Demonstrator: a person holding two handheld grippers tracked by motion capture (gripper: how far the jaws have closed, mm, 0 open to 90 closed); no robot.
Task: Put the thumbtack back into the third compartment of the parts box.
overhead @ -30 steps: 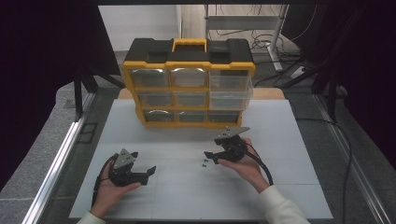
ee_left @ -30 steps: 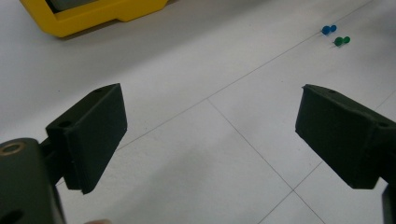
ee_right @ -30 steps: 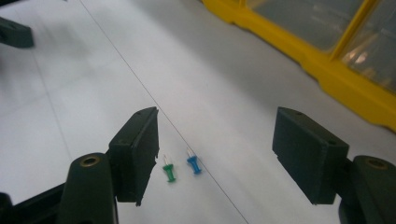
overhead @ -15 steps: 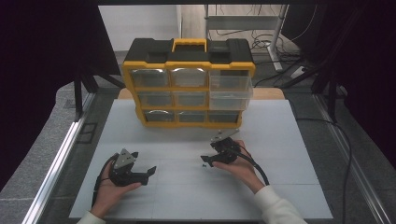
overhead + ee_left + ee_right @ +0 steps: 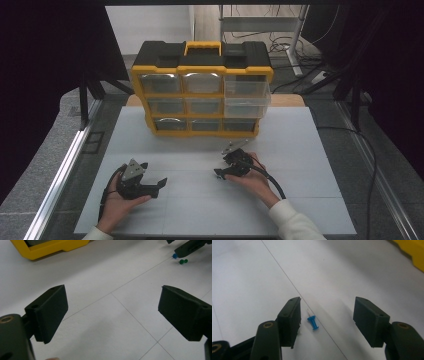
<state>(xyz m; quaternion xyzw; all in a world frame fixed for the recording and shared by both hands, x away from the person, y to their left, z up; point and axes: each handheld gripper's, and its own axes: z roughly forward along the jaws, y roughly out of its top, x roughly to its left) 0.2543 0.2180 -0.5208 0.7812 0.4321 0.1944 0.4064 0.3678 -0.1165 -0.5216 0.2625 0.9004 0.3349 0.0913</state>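
two grippers sit low over the white table, one in each of the person's hands, and we take the loose push pins as the items of interest.

the blue push pin lies flat on the table in the right gripper view. its long axis runs roughly along a thin seam line in the table surface; the metal point aims away from the camera and slightly left, the plastic head toward the camera. it rests just beside that seam.

the right gripper is tipped down close over the table, jaws wide apart and holding nothing. the blue pin lies between the jaws, much nearer the left-hand jaw as seen in that view, apart from it by a small gap; we cannot tell whether either jaw touches the table. in the high view the right hand wraps the right gripper from behind, wrist angled in from lower right, cable trailing back along the forearm.

the left gripper has its jaws spread very wide, empty, with bare table between them. in the high view the left hand cradles it near the table's front left, jaws pointing right.

in the left gripper view a green push pin lies just beside the blue one, under the far gripper's tip.

a yellow-and-black drawer organizer stands at the table's far side, well apart from both grippers.
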